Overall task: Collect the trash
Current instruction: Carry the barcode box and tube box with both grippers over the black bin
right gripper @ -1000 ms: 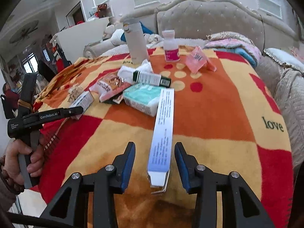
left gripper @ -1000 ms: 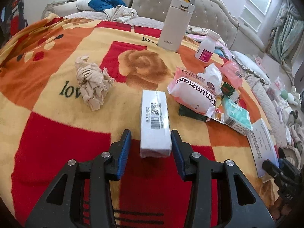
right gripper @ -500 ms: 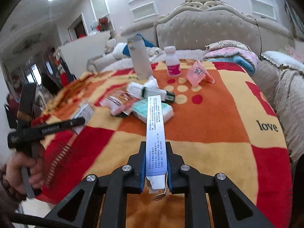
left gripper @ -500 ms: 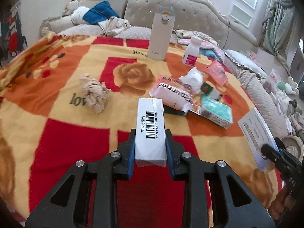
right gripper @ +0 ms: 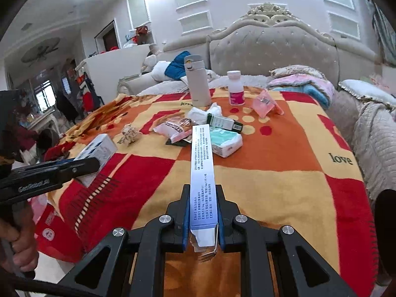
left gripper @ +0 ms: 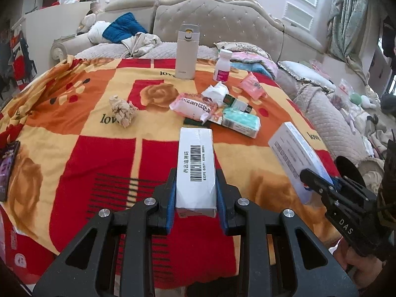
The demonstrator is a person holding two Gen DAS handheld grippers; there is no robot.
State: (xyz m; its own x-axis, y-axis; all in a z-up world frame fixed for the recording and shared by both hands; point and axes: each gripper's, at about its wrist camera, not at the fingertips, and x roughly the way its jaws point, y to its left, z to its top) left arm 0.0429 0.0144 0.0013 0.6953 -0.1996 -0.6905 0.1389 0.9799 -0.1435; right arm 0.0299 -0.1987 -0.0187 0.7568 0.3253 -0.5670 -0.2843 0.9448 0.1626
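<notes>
— What have you got in each hand?

— My left hand-held gripper is clenched on a white barcode box, pads pressed to its 2 long sides, the box lifted clear of the blanket. My right hand-held gripper is clamped on a long blue-and-white carton, flattened thin, its torn flap hanging at the near end.

— And beyond the box, from the left camera?

— At 12 o'clock a pile: a pink snack packet, a teal tissue pack touching it, a dark green box and a white crumpled tissue behind. At 11 o'clock a crumpled beige wad lies well apart. Farther at 12, a cream flask stands upright, a white pill bottle near it, and a pink sachet at 1 o'clock.

— Whose fingers show in the right camera?

— Mine, at 8 o'clock, a hand gripping the left handle.
</notes>
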